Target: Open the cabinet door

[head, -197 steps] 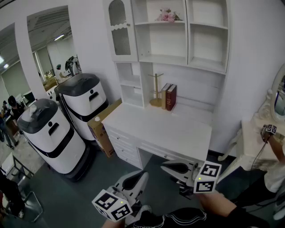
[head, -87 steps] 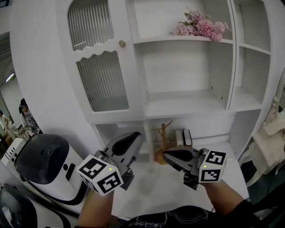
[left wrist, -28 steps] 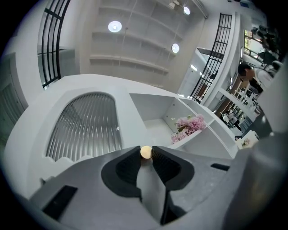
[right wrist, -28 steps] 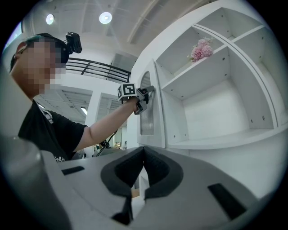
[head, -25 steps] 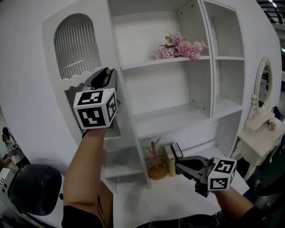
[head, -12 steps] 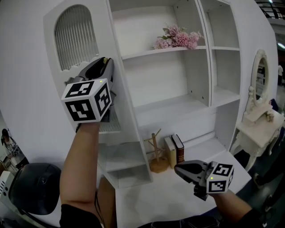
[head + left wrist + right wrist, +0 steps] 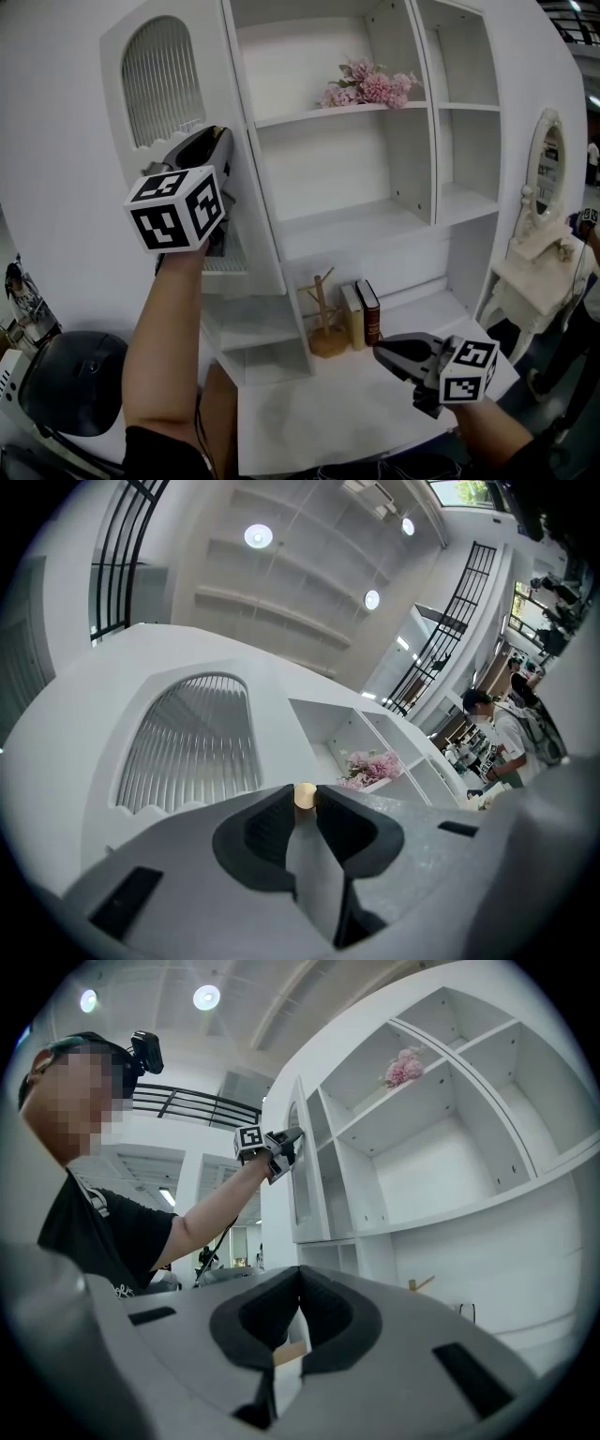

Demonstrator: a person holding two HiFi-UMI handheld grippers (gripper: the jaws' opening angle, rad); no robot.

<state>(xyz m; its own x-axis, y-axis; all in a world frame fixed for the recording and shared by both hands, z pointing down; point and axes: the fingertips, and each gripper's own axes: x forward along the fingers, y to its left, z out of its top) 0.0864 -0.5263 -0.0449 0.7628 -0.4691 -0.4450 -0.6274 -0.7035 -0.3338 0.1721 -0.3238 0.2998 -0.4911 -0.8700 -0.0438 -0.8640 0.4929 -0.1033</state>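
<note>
Empty right claw (image 7: 300,1271), jaws together

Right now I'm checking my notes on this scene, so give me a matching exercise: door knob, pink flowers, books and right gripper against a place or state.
1. door knob
2. pink flowers
3. books
4. right gripper

A. on an upper open shelf
B. jaws together, nothing between them
C. clamped by the left gripper
D. upright at the back of the desk

Pairs: 1-C, 2-A, 3-D, 4-B
</note>
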